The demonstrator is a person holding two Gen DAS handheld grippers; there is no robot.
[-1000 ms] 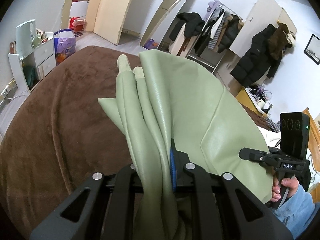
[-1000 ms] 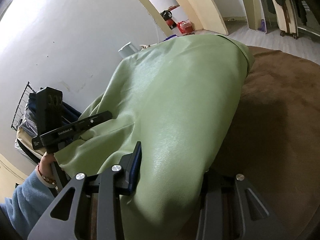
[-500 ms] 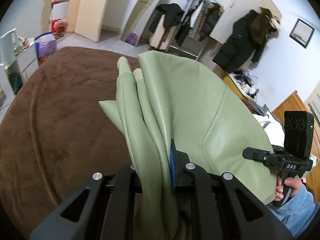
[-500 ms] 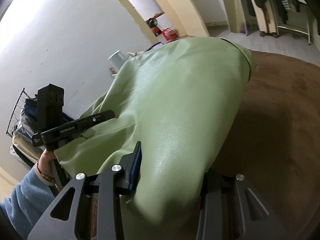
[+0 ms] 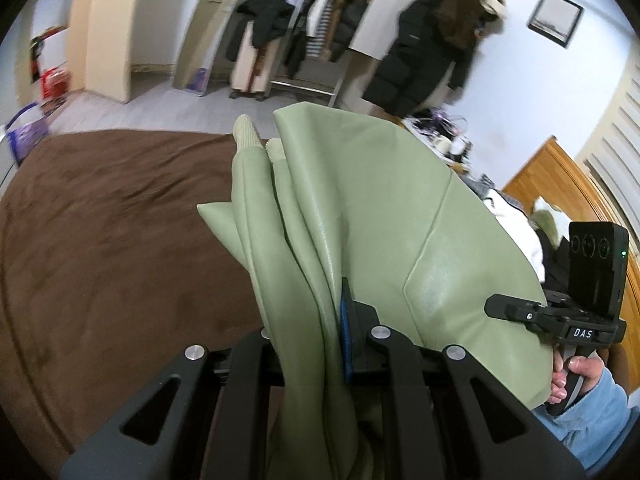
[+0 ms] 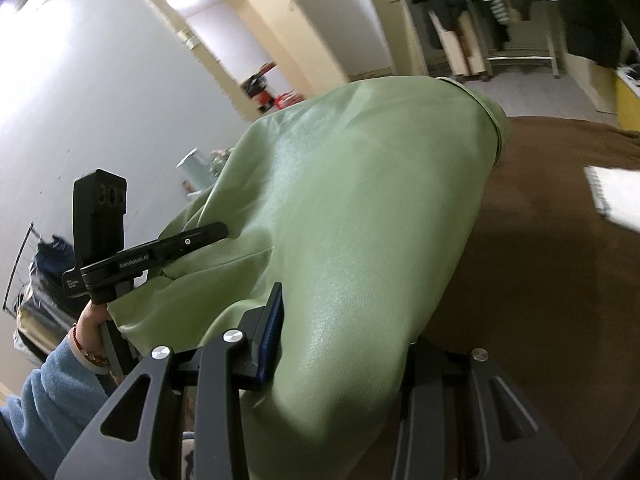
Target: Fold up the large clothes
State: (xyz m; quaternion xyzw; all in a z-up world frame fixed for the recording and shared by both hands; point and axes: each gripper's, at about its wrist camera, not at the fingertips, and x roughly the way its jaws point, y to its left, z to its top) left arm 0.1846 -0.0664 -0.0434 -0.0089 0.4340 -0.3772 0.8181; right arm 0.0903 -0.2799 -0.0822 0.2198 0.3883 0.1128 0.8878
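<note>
Room swung sideways behind me; pale green leather-look jacket (image 5: 360, 208) stays pinched in my left gripper (image 5: 320, 340) and right gripper (image 6: 340, 344), above brown blanket (image 5: 112, 240).

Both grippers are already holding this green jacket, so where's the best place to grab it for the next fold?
A judgement: take the green jacket at its far hem beside the ribbed cuffs, coming from above. That end hangs free over the brown blanket, while the left gripper and right gripper pinch the near edge.

The green jacket (image 6: 360, 240) hides the right tongs' (image 6: 340, 344) far finger.
</note>
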